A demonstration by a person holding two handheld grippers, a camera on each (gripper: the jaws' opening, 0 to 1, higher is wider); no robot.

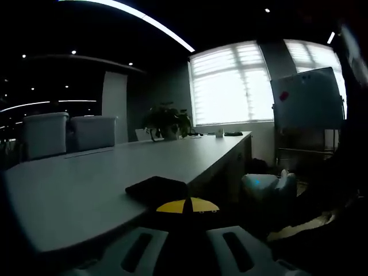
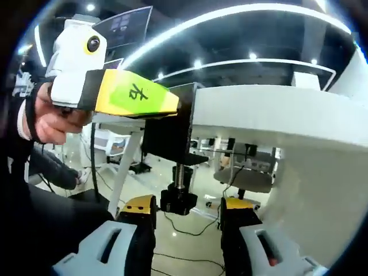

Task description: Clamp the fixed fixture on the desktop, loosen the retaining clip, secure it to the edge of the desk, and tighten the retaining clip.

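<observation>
- Left gripper view: left gripper with yellow-tipped jaws closed on the black metal clamp fixture, whose flat top plate lies on the edge of the long grey worktop. Potted green plant and white chairs at the far end; whiteboard by the bright window.
- Right gripper view, from below the worktop: right gripper jaws spread wide, flanking the black screw knob under the fixture without touching. Left gripper, held in a hand, grips the fixture at the worktop edge.
</observation>
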